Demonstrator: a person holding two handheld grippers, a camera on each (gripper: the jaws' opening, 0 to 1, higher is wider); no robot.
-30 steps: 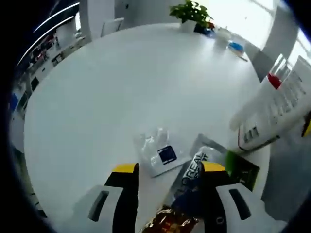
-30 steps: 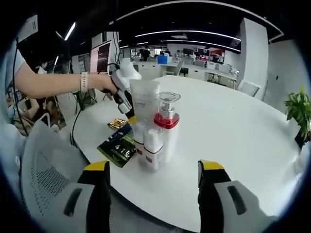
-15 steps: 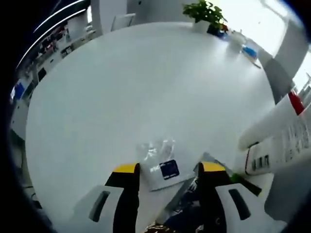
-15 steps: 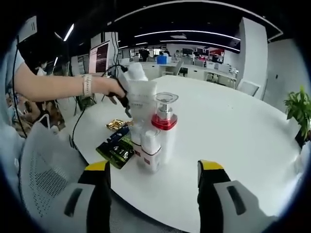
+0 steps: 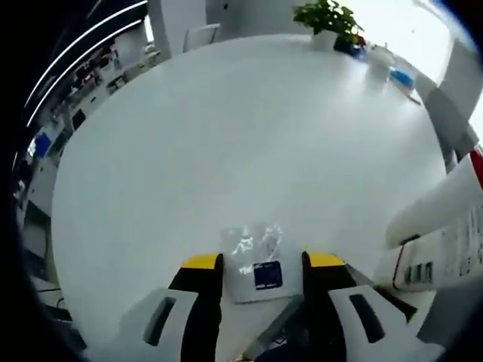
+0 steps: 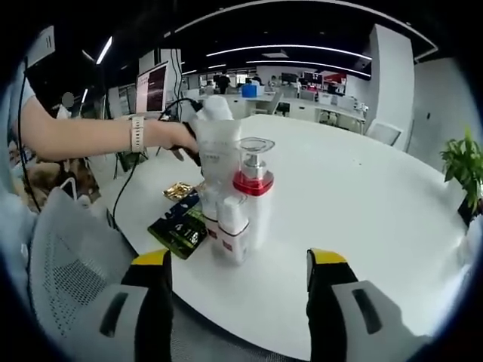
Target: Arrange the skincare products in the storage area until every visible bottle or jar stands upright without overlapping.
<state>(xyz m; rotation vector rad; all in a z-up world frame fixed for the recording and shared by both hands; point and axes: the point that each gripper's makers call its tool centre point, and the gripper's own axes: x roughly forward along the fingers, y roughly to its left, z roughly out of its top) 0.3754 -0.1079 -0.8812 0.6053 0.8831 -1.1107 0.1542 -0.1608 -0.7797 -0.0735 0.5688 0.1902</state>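
Observation:
My left gripper (image 5: 263,264) hangs open over the white table (image 5: 226,136). A clear sachet with a dark blue label (image 5: 266,273) lies on the table between its yellow tips. A big white tube (image 5: 445,234) leans in from the right. My right gripper (image 6: 240,260) is open and holds nothing, a short way in front of a cluster of upright products: a tall white tube (image 6: 216,154), a pump bottle with a red collar (image 6: 253,185) and small white bottles with red bands (image 6: 230,230). A person's hand (image 6: 175,136) holds the left gripper, mostly hidden behind the tube.
Green and dark sachets (image 6: 179,230) and a gold one (image 6: 179,190) lie flat left of the cluster, near the table edge. A mesh chair (image 6: 64,256) stands close at the left. A potted plant (image 5: 328,15) and small items sit at the far edge.
The left gripper view has moved forward over the table, so the dark and gold sachets have slid out at the bottom. The hand has edged in behind the tube. My right gripper holds still.

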